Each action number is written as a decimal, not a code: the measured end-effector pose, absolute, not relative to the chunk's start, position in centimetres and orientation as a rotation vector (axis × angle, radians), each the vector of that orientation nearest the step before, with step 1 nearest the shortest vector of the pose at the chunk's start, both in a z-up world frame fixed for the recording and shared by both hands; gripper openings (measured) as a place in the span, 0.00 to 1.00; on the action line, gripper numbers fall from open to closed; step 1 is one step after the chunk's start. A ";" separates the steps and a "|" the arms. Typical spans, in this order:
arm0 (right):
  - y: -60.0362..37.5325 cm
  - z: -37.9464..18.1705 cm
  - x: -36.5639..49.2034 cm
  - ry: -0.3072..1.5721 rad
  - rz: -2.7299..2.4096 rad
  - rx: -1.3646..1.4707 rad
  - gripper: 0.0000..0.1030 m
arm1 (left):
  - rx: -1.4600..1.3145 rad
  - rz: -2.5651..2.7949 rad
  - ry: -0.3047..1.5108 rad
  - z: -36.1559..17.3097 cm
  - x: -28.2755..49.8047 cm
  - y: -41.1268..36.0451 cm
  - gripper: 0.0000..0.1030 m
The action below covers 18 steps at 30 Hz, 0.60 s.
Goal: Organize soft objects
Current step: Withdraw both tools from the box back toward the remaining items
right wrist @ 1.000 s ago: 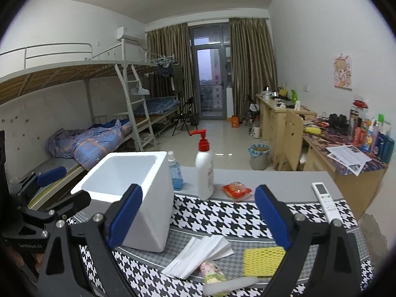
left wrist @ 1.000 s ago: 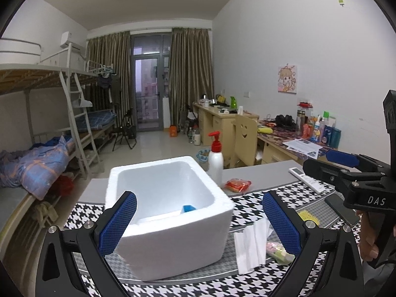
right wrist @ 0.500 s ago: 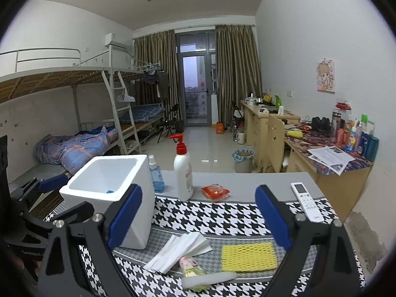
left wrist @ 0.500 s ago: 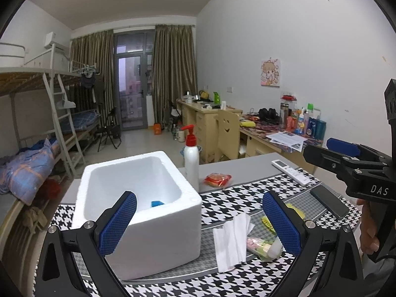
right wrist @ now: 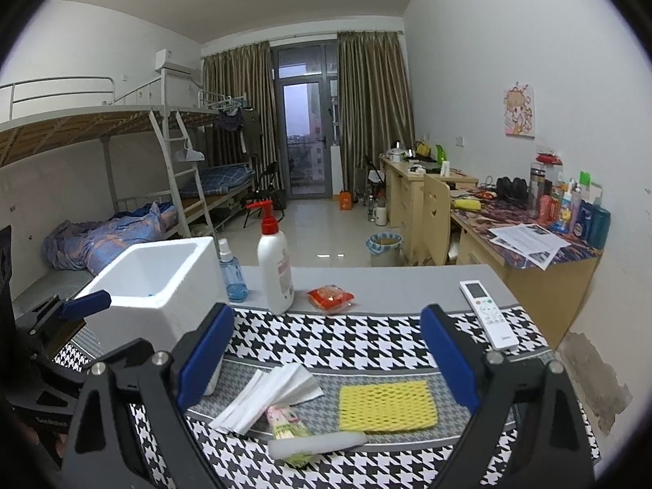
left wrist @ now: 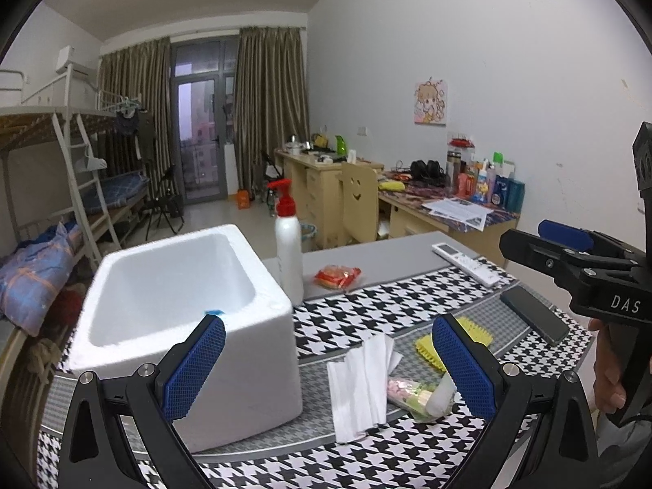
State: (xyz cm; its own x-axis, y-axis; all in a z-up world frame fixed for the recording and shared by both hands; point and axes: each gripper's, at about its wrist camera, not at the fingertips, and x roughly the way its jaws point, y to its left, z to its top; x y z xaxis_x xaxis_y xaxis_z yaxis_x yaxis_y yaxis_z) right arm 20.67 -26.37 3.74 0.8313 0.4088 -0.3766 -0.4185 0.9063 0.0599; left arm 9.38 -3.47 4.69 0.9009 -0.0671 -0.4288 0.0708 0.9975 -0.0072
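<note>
Both tools hang above the near edge of the desk with nothing between their blue pads: the left tool (left wrist: pixel 328 364) stands wide apart over the white foam box (left wrist: pixel 183 309) and the loose things beside it, and the right tool (right wrist: pixel 328 356) is spread just as wide over the middle of the pile.

Working left to right, the foam box sits at the left end of the houndstooth cloth (right wrist: pixel 366 338), open side up, probably so soft pieces can be dropped straight in. Its walls are thick, matte and rounded at the rim, and a small blue scrap (left wrist: pixel 214 312) shows at the inner edge. Behind it stand a blue spray bottle (right wrist: pixel 232 275) and a white pump bottle (right wrist: pixel 276 269) with a red head, both hard plastic and likely not part of the sorting.

The soft things lie together in front of the box, within easy reach of either tool. A fanned stack of white tissues (right wrist: pixel 271 393) is thin and floppy. Touching it is a crinkly clear packet (right wrist: pixel 287 428), with a white foam strip (right wrist: pixel 318 442) lying across its near end. A yellow foam net (right wrist: pixel 387 407) lies flat just to the right, open-meshed and springy looking.

Farther back rest a red snack packet (right wrist: pixel 331 297) and, at the right, a white remote (right wrist: pixel 489 313).
</note>
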 end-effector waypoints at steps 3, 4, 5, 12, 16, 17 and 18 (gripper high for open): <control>-26.6 3.4 20.8 0.403 0.430 -0.025 0.92 | 0.011 -0.070 0.453 4.3 9.7 -3.7 0.99; -26.7 3.3 20.9 0.403 0.424 -0.028 0.92 | 0.011 -0.070 0.458 4.1 9.8 -3.8 0.99; -26.8 3.2 20.9 0.404 0.422 -0.029 0.92 | 0.010 -0.071 0.460 4.0 9.8 -3.8 0.99; -27.6 2.6 21.3 0.421 0.408 -0.015 0.92 | 0.006 -0.082 0.477 3.3 10.3 -4.1 0.99; -27.7 2.0 21.5 0.437 0.400 -0.017 0.92 | 0.005 -0.090 0.494 2.8 10.6 -4.3 0.99; -27.7 1.9 21.6 0.441 0.399 -0.019 0.92 | 0.005 -0.092 0.498 2.7 10.6 -4.4 0.99; -27.6 1.8 21.6 0.444 0.399 -0.020 0.92 | 0.005 -0.093 0.501 2.5 10.7 -4.4 0.99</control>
State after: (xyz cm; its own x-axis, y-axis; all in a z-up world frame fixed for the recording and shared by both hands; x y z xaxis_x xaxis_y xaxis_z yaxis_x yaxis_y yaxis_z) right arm 21.59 -27.64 1.83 0.8269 0.3714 -0.4223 -0.3798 0.9226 0.0677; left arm 10.68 -4.39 2.53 0.8729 -0.0881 -0.4799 0.0906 0.9957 -0.0179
